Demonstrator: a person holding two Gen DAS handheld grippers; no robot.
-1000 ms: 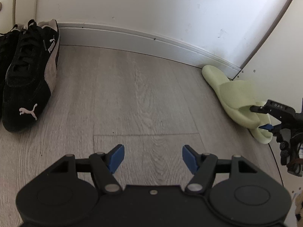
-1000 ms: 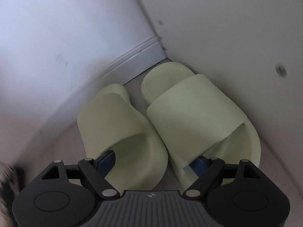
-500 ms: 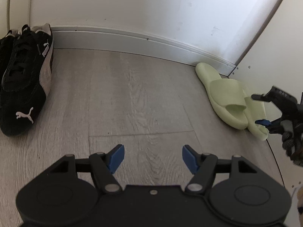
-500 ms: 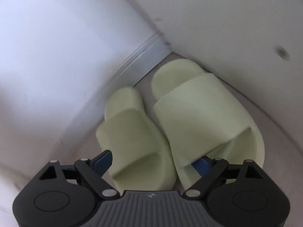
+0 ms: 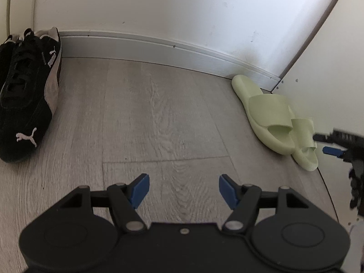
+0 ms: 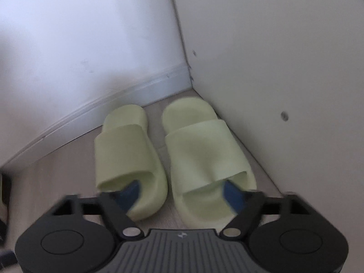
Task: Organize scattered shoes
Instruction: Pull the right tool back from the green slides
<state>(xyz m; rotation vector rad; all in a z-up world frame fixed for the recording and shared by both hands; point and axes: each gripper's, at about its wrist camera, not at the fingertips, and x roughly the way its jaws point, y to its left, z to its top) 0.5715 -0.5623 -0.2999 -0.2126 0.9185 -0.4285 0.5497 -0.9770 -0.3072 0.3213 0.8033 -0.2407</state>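
Both green slides (image 6: 173, 163) sit side by side in the wall corner (image 6: 190, 79). My right tongs (image 6: 182, 193) have just been narrowing, gripping nothing. Left tongs (image 5: 184, 191) gape empty; black sneakers (image 5: 27, 97) far left of that corner.

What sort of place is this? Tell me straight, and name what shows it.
Probably a home entryway or hallway corner. Wood-look plank floor meets a white baseboard, and shoes line the wall: black sneakers and pale green slides tucked in the corner.
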